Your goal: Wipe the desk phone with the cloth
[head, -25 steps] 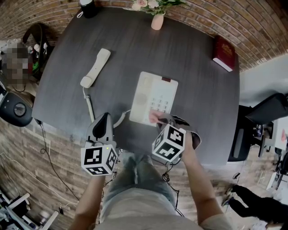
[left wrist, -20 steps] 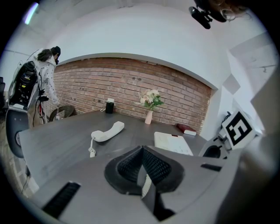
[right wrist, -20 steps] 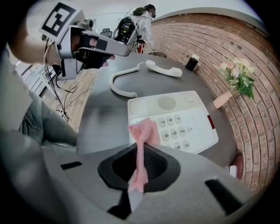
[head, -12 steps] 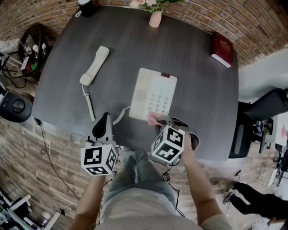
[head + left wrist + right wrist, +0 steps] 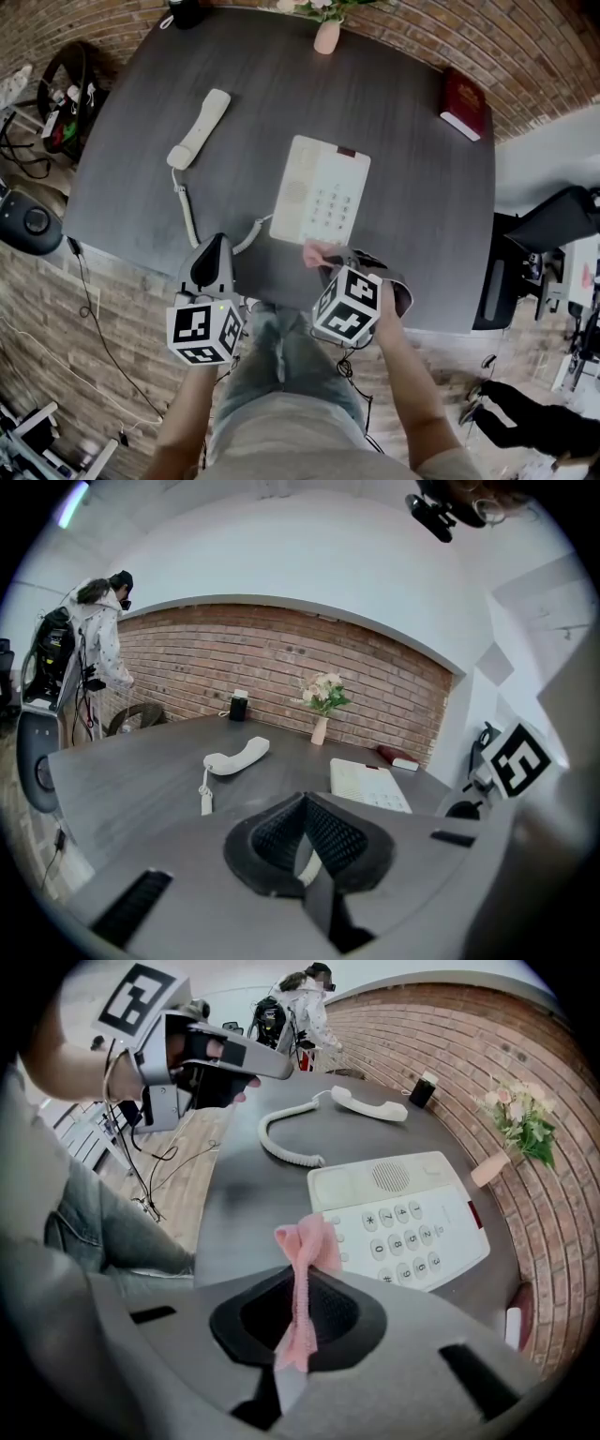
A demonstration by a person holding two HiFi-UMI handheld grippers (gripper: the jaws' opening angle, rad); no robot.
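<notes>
The right gripper (image 5: pixel 298 1290) clamps the pink cloth (image 5: pixel 304 1246) at the phone's (image 5: pixel 321 195) near edge, perhaps touching it; the left gripper's (image 5: pixel 305 841) jaws are together, empty.

The grey left gripper (image 5: pixel 217 244) and right gripper (image 5: pixel 328 261) bear black-and-white marker cubes (image 5: pixel 204 330); the person wears faded jeans (image 5: pixel 281 375).

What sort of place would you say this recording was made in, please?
Likely an office-style room: a dark desk with a desk phone and flower vase, and a brick wall behind.
</notes>
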